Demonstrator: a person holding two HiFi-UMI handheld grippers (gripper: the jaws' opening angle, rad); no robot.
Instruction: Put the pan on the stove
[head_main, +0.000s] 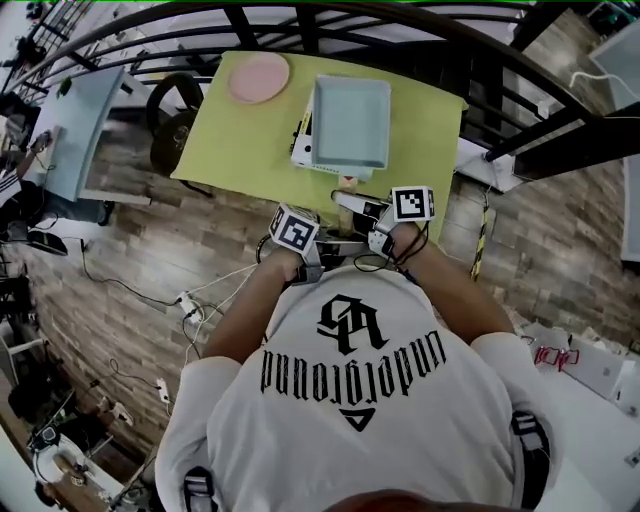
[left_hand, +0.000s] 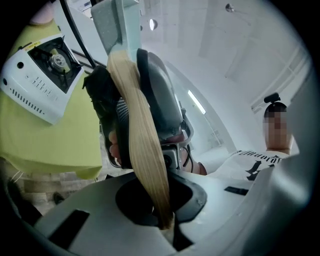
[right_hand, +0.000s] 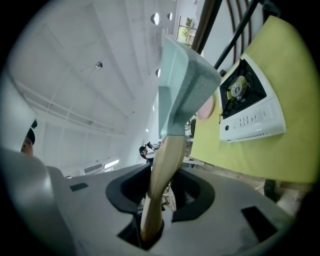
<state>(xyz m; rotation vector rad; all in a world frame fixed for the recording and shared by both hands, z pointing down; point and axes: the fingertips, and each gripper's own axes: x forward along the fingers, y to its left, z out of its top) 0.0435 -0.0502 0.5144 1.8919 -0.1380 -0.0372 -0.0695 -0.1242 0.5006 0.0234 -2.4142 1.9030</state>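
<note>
We've got left gripper (left_hand: 167, 225) and right gripper (right_hand: 150, 235) both clenched on the pan (head_main: 350, 122) handle (right_hand: 162, 175); pan held up over the stove (right_hand: 250, 110), by the table's (head_main: 220, 140) near edge.

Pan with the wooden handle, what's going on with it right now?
A person holds the pan by its wooden handle with both grippers: the left gripper and the right gripper are each shut on it. The pan is up in the air. The stove sits on the yellow-green table with its burner bare, so the pan is not on it yet.
</note>
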